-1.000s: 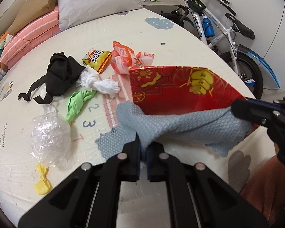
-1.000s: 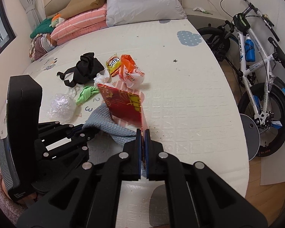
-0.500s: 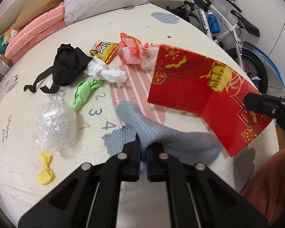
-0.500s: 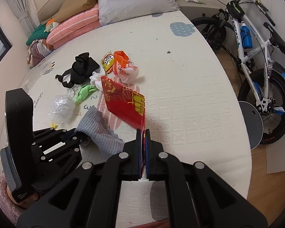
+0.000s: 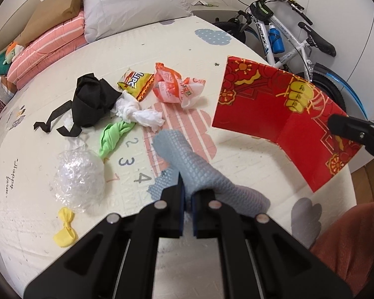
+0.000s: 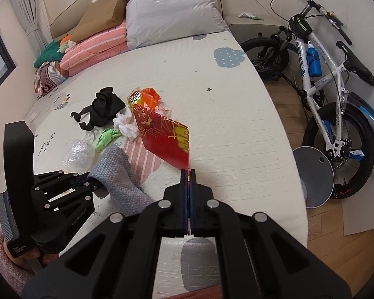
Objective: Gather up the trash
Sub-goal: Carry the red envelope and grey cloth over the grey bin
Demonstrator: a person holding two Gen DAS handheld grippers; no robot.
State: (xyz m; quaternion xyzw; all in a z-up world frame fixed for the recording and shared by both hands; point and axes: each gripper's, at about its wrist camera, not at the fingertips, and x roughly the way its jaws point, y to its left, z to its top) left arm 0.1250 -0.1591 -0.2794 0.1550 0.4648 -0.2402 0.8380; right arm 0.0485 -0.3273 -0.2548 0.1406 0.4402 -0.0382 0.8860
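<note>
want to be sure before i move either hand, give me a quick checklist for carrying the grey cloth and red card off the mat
1. Left gripper shut on the grey cloth: ok.
2. Right gripper shut on the red card: ok, held by one edge.
3. Red card lifted off the play mat: ok.
4. Grey cloth fully off the mat: cannot tell, its tail hangs low.
5. Somewhere to drop them: cannot tell, no bin in view.
6. Other litter collected: not ok, chips bag and bubble wrap remain.
</note>
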